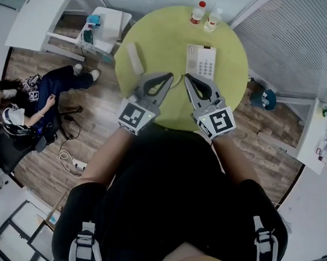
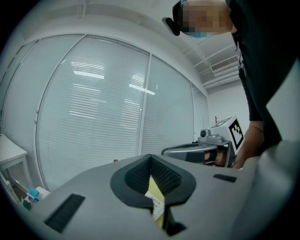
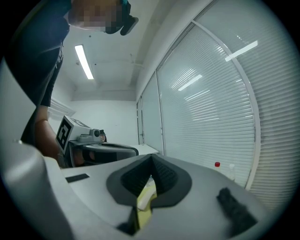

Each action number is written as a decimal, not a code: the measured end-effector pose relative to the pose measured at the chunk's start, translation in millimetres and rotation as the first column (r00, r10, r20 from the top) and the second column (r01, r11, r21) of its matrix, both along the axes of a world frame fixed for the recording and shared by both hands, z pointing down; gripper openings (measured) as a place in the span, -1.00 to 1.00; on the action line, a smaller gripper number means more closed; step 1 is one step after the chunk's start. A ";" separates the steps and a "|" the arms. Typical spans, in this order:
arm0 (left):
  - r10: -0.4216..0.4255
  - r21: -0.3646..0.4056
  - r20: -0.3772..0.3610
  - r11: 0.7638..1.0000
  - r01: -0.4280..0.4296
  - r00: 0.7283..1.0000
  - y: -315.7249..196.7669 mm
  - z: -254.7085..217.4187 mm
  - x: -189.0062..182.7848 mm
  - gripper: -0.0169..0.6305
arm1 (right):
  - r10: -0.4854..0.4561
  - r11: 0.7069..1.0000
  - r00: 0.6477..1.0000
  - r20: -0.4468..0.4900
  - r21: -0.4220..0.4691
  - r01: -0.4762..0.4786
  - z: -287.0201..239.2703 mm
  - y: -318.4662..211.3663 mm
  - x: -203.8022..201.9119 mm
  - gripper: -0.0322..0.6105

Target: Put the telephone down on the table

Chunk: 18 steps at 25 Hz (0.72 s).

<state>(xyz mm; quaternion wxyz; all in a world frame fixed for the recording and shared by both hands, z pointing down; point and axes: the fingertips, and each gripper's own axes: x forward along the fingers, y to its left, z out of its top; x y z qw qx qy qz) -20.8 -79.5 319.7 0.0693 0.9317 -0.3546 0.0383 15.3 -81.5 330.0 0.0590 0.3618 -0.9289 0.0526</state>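
A white telephone base [image 1: 200,61] with a keypad lies on the round yellow-green table [image 1: 159,27]. Its pale handset [image 1: 135,58] lies apart on the table, to the left of the base. My left gripper [image 1: 170,76] and right gripper [image 1: 186,77] hover side by side over the table's near edge, tips almost together, short of the base. Both are shut with nothing between the jaws. In the left gripper view the shut left gripper [image 2: 151,158] shows a sliver of keypad [image 2: 154,200] through the gap below its tips. The right gripper [image 3: 151,159] is likewise shut.
Two small bottles [image 1: 197,13] [image 1: 213,19] stand at the table's far edge. A person [image 1: 27,108] sits on the floor side at left, near a white side table [image 1: 103,27]. A blue stool [image 1: 265,98] stands right of the table. Window blinds line the far wall.
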 end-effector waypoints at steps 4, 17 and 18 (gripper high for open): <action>0.004 -0.002 -0.003 1.000 -0.004 1.000 1.8 -0.3 -1.7 -0.92 | 0.000 1.000 1.000 -0.006 -0.003 0.000 1.4 2.3 -2.0 -0.85; 0.008 0.001 -0.006 1.000 -0.008 1.000 5.3 4.0 -4.4 -0.92 | 0.011 1.000 1.000 -0.012 -0.008 -0.011 4.5 4.3 -2.2 -0.85; 0.008 -0.003 -0.004 1.000 -0.008 1.000 5.6 4.3 -4.5 -0.92 | 0.011 1.000 1.000 -0.014 -0.008 -0.011 4.8 4.4 -2.2 -0.85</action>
